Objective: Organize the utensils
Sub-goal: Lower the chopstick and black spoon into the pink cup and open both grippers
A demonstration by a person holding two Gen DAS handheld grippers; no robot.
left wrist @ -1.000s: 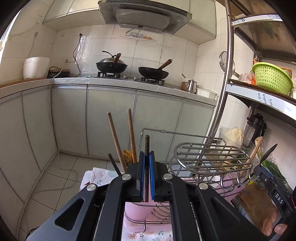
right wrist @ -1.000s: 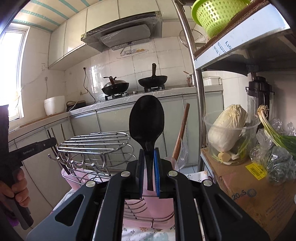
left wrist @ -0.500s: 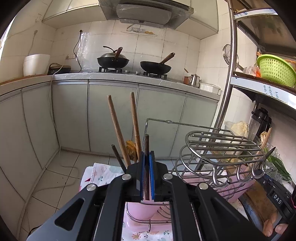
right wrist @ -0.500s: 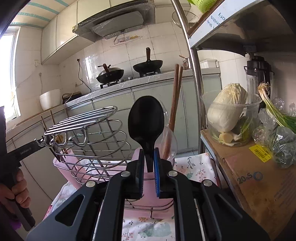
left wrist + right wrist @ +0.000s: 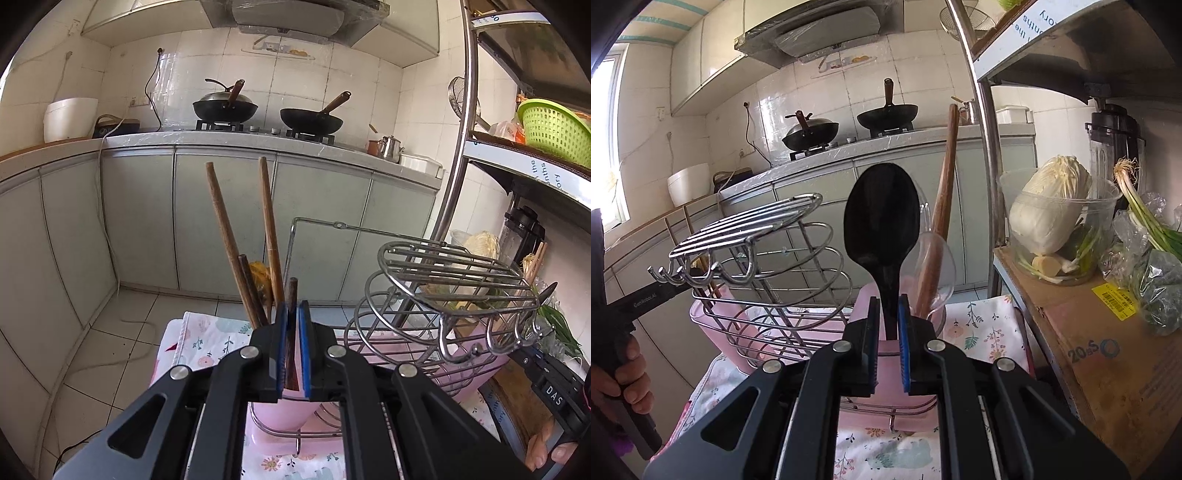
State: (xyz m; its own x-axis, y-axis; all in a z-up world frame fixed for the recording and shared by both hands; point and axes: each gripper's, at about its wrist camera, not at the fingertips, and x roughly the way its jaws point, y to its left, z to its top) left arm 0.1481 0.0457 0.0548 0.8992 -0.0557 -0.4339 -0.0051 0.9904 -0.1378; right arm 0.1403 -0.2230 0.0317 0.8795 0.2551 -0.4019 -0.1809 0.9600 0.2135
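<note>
My left gripper [image 5: 292, 310] has a dark wooden chopstick [image 5: 293, 291] upright between its blue pads; its jaws are opening and the pads still touch the stick. The stick's lower end reaches into a pink cup [image 5: 280, 410] that holds two long wooden handles [image 5: 221, 229]. My right gripper [image 5: 887, 310] is shut on the handle of a black spoon [image 5: 882, 218], bowl up, over another pink cup [image 5: 864, 295]. A clear plastic spoon [image 5: 938, 258] and a wooden handle [image 5: 945, 177] stand in that cup.
A chrome wire rack [image 5: 757, 236] with hooks sits in a pink tray [image 5: 709, 325] on a floral cloth [image 5: 982, 325]. To the right are a steel shelf post [image 5: 982, 147], a cardboard box [image 5: 1089, 350] and a tub of cabbage [image 5: 1052, 218]. A hand [image 5: 628, 376] holds the other gripper.
Both grippers have sunk toward the pink cups with their utensils. The left pads now stand slightly wider around the stick. The wooden handle has come up beside the black spoon.
</note>
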